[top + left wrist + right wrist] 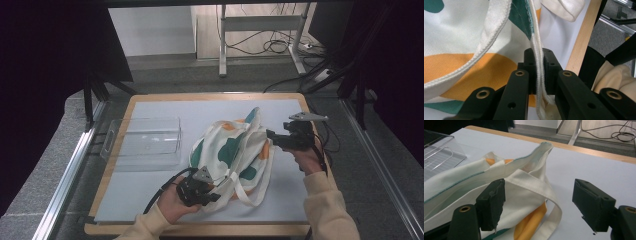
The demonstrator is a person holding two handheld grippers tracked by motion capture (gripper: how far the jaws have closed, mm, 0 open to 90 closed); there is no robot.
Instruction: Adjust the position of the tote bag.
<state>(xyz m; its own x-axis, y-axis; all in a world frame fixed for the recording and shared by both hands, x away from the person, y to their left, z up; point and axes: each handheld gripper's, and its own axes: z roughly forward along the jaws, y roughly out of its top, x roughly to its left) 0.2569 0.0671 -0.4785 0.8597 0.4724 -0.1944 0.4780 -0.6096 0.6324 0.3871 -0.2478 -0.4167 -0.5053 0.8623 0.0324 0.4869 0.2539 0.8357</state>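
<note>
The left gripper [539, 75] has its jaws closed on the doubled cream edge of the tote bag [232, 152] (the hem runs vertically between the pads in the left gripper view), at the bag's near corner; the right gripper [544, 205] has its jaws spread wide with nothing between them, one pad just over the bag's upper rim, a strap [549, 202] looping on the mat below the gap. The bag, cream with green and orange patches, lies crumpled at mid-table on the pale mat [150, 192]; a clear plastic tray [142, 142] sits just left of it; the wooden table edge [200, 230] frames the mat.
</note>
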